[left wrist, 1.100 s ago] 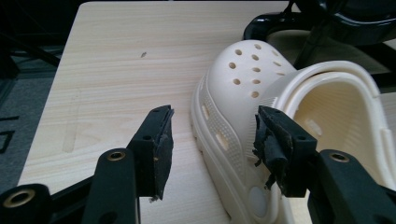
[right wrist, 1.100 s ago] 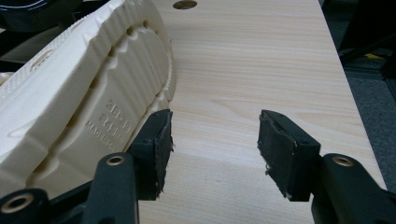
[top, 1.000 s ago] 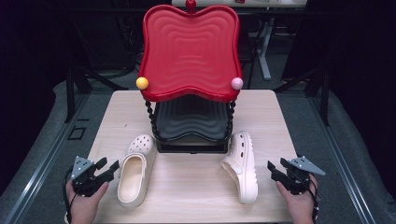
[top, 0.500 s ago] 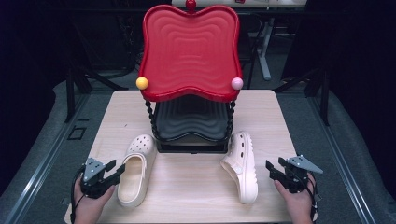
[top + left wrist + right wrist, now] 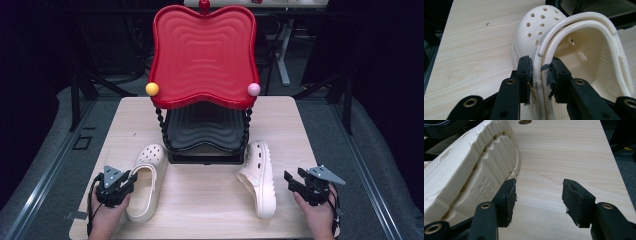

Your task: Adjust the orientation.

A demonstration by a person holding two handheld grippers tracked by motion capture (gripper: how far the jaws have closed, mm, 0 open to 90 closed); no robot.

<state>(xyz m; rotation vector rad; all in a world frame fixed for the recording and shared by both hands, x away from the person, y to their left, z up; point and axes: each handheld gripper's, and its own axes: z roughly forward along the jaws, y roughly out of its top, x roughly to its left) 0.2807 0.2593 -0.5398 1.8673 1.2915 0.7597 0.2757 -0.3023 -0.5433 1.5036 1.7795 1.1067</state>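
Two cream clogs lie on the wooden table (image 5: 205,205). The left clog (image 5: 145,187) sits upright, its toe pointing away. My left gripper (image 5: 131,179) stands at its left side, and its jaws have just been closing. In the left gripper view the pads of my left gripper (image 5: 540,72) press on the left clog's (image 5: 554,30) side wall and folded strap. The right clog (image 5: 260,175) rests on its side. My right gripper (image 5: 292,177) holds still, open, just right of it. In the right gripper view, my right gripper (image 5: 537,195) has bare table between its jaws, and the right clog's sole (image 5: 461,177) lies beside the left jaw.
A two-tier rack stands at the middle back of the table, with a red wavy tray (image 5: 202,55) on top and a black tray (image 5: 202,130) below. A yellow knob (image 5: 152,89) and a pink knob (image 5: 253,89) mark its front corners. Dark floor surrounds the table.
My left gripper has moved right up to the left clog, and its jaws have narrowed around the clog's side wall. The right gripper and right clog have stayed where they were.
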